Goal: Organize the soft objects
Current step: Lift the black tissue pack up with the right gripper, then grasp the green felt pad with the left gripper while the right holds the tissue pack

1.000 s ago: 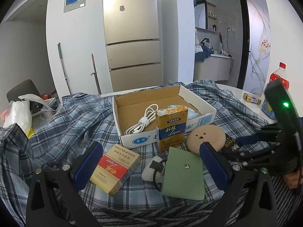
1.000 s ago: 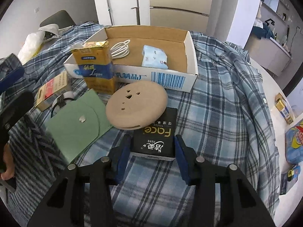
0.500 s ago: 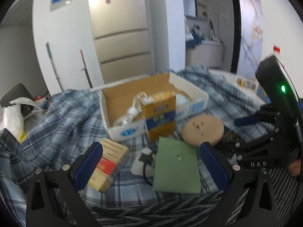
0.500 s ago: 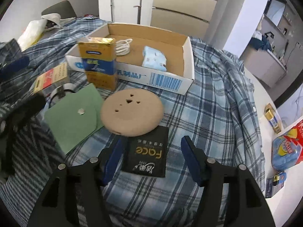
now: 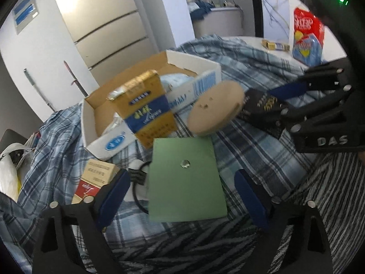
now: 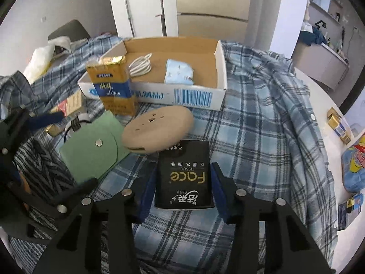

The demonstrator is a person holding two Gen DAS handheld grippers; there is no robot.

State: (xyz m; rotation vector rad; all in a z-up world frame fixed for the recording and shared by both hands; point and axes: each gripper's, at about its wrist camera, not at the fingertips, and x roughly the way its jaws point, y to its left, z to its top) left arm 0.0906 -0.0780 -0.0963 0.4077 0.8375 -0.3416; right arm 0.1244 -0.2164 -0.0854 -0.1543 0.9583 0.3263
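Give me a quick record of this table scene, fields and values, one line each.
surface: plaid cloth
box: open cardboard box, holding a white cable and a light blue pack
right claw: closing on the black tissue pack
left claw: wide, closing, green pouch between the pads, untouched
beside the pouch: tan round disc
in front of the box: yellow and blue carton, upright

We see a beige refrigerator point(image 6: 212, 6) behind the table, with 2 thin poles point(image 6: 128, 9) leaning on the white wall beside it. A red and blue snack bag point(image 5: 306, 38) stands on the white tabletop point(image 5: 248, 42) beside a small gold box point(image 5: 268, 44), and a white plastic bag point(image 5: 9, 175) lies at the far left.
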